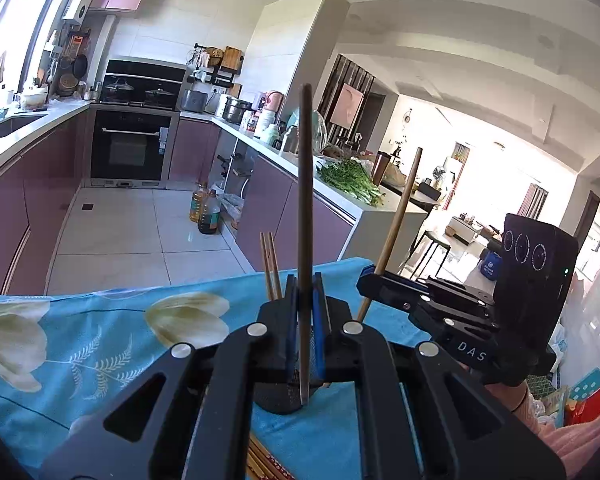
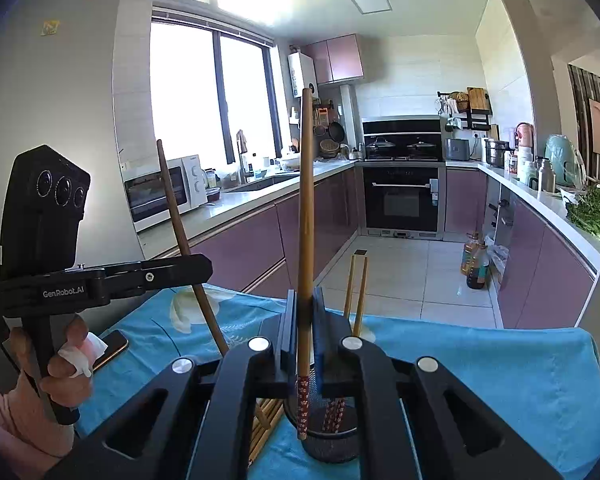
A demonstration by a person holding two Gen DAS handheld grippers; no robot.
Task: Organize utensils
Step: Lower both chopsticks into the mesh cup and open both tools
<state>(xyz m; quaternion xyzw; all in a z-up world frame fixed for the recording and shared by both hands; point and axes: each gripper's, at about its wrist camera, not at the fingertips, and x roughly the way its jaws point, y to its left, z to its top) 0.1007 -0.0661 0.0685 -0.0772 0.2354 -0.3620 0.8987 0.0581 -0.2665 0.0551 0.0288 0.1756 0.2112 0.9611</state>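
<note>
My left gripper point(image 1: 305, 288) is shut on a dark brown chopstick point(image 1: 305, 200) that stands nearly upright. Its lower tip hangs at the mouth of a black mesh holder point(image 1: 278, 400). My right gripper point(image 2: 305, 304) is shut on a lighter chopstick point(image 2: 306, 200) with a red patterned end, which hangs over the holder point(image 2: 332, 448). Two chopsticks point(image 2: 358, 292) stand in the holder. Each view shows the other gripper from the side: the right gripper point(image 1: 366, 278) and the left gripper point(image 2: 206, 268). Several loose chopsticks point(image 2: 266, 424) lie on the cloth beside the holder.
A blue floral tablecloth point(image 1: 100, 344) covers the table. A phone point(image 2: 110, 346) lies near the hand at the left. Beyond the table's far edge are kitchen counters point(image 2: 228, 204), an oven point(image 2: 400, 200), oil bottles point(image 2: 474, 262) on the floor and greens point(image 1: 348, 180).
</note>
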